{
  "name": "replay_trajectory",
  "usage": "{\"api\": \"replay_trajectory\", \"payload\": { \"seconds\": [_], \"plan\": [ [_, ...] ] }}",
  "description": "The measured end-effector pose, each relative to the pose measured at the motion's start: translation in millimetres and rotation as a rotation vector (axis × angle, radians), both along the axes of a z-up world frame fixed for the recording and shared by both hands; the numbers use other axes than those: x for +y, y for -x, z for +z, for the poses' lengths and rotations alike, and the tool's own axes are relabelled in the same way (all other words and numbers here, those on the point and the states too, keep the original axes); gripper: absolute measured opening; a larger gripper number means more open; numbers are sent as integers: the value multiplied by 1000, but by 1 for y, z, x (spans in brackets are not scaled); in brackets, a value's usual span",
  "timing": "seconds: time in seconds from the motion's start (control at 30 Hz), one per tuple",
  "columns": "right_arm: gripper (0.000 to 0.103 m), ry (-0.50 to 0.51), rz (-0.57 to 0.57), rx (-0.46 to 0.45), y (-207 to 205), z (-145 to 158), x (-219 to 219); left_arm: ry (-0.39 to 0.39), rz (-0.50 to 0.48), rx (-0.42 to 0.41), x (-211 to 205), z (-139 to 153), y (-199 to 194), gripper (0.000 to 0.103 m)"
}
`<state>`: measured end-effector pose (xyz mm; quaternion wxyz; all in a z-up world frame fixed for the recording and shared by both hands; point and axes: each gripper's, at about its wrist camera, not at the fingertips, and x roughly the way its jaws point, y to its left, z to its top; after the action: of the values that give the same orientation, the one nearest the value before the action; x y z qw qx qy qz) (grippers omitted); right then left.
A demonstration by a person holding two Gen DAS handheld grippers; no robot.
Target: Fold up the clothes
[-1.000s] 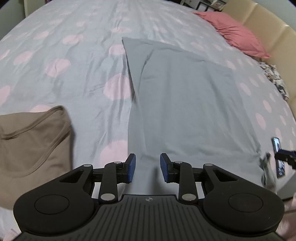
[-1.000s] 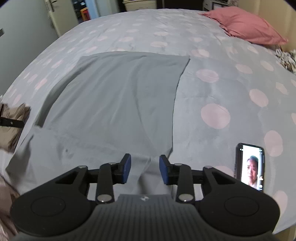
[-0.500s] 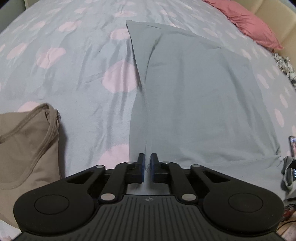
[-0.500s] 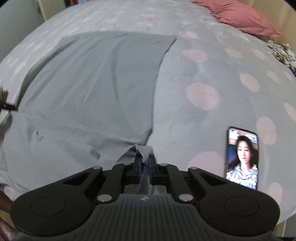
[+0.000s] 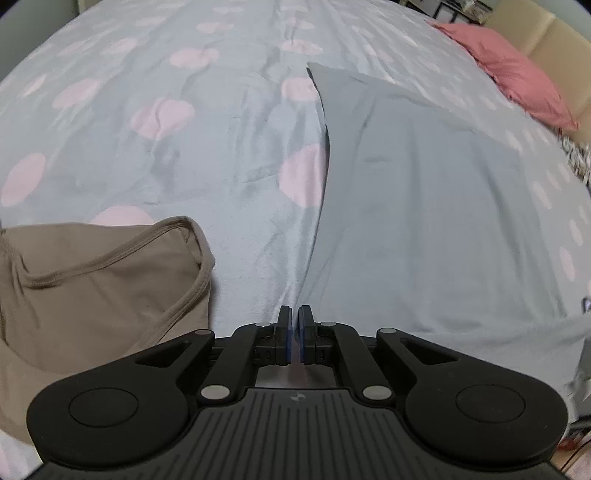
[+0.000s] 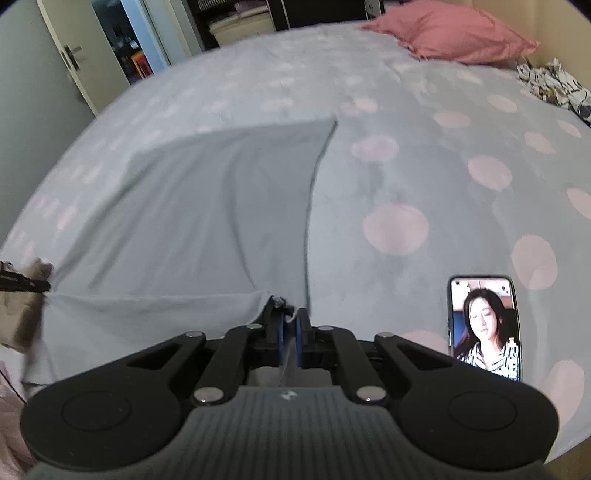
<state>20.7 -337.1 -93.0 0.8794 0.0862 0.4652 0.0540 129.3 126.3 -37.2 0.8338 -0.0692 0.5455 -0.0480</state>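
Both grippers are pinched down on the near edge of the grey garment, one at each corner. The left gripper has its blue pads nearly together with a thin fold of grey cloth caught between them; the right gripper is clamped the same way, a bunched bit of hem poking up from between its fingers. The garment lies spread across the bed, reaching away from the grippers to a straight far edge, its near edge pulled taut between the two grips. In the right wrist view the tip of the left gripper shows at the far left, fastened on that same edge.

The bedcover is pale grey with pink dots. A tan garment sits crumpled just left of the left gripper, apart from the grey one. A phone lies on the cover to the right of the right gripper, its screen lit. A pink pillow rests at the far end of the bed, with a patterned black-and-white cloth beside it.
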Motion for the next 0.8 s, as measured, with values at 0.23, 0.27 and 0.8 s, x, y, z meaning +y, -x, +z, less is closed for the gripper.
{"api": "replay_trajectory", "payload": {
  "seconds": [0.23,0.27,0.8],
  "plan": [
    [11,15,-22,61,-12,-31,-5,30,-6,-30,-2,-1,2,6],
    [14,16,-32,59,-10,-31,-6,31,-4,-35,-1,0,4,10],
    [52,-118,-168,82,41,-38,-30,-58,-266,-94,-11,24,102,48]
  ]
}}
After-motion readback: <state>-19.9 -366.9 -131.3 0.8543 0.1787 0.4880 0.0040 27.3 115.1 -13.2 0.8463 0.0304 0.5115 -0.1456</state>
